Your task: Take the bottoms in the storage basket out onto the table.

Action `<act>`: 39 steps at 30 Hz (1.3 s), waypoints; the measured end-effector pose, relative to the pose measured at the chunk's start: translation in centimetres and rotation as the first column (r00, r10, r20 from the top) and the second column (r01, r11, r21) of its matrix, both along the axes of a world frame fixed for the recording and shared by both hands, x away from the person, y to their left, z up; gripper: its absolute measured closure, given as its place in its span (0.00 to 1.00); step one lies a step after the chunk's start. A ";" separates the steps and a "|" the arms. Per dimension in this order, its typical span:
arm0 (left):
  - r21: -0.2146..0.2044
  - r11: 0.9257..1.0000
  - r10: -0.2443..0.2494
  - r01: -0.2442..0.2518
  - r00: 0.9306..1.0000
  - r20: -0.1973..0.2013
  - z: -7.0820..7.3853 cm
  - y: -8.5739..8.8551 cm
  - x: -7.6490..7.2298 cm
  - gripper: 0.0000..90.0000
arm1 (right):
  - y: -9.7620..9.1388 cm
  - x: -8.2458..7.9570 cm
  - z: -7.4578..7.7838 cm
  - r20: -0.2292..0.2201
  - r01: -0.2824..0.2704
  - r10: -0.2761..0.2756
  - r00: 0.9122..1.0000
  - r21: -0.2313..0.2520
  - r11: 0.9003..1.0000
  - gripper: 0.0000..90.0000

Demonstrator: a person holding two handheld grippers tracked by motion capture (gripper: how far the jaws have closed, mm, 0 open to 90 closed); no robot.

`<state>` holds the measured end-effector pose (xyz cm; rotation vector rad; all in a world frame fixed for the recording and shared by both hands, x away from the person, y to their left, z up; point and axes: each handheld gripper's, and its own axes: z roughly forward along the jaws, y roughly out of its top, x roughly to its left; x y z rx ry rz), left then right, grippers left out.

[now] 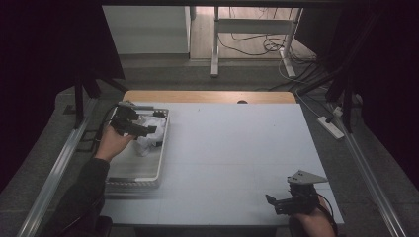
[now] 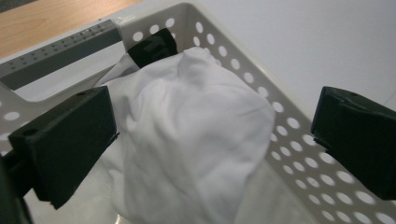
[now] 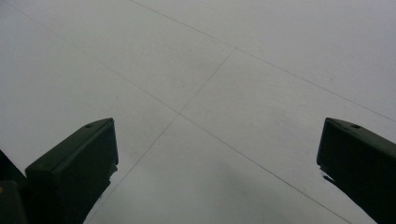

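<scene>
One white perforated basket (image 1: 148, 173) at the left edge of the bench (image 1: 232, 148), holding one crumpled white cloth (image 1: 148, 139) and one black object (image 2: 152, 46), partly covered by the cloth, at the basket's far corner. Two tongs: left tongs (image 1: 136, 127) over the basket's far end, right tongs (image 1: 284, 203) near the bench's front right corner, well apart from the basket. In the left gripper view, the left tongs (image 2: 210, 140) stand wide open with the cloth between the jaws, the left jaw just beside its folds; contact cannot be told. In the right gripper view, the right tongs (image 3: 215, 163) stand wide open over bare bench (image 3: 210, 70), holding nothing
</scene>
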<state>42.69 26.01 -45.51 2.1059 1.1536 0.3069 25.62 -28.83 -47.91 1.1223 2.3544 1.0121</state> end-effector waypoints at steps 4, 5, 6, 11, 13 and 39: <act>0.029 1.000 0.005 -0.004 1.000 -0.028 -0.6 -0.3 0.9 0.00 | 0.0 0.0 0.0 -0.001 0.000 0.000 1.000 0.000 1.000 0.00; 0.023 1.000 0.006 -0.005 0.999 -0.038 -0.8 -0.3 1.1 0.00 | 0.0 0.0 0.0 -0.001 -0.001 0.001 1.000 0.000 1.000 0.00; 0.028 1.000 0.004 -0.003 0.999 -0.042 -1.0 -0.3 1.3 0.00 | 0.0 0.0 0.0 -0.001 -0.001 0.001 1.000 0.000 1.000 0.00; 0.015 1.000 0.004 -0.003 0.998 -0.065 -2.1 -0.2 2.4 0.00 | 0.0 0.0 0.0 0.000 -0.001 0.001 1.000 0.000 1.000 0.00; 0.013 1.000 -0.007 0.008 0.997 -0.076 -2.6 -0.3 2.7 0.00 | 0.0 0.0 0.0 0.000 -0.001 0.001 1.000 0.000 1.000 0.00; 0.047 0.993 -0.095 0.110 0.964 -0.249 -7.1 -1.8 4.3 0.00 | 0.0 -0.1 0.0 0.002 -0.009 0.009 1.000 -0.005 1.000 0.00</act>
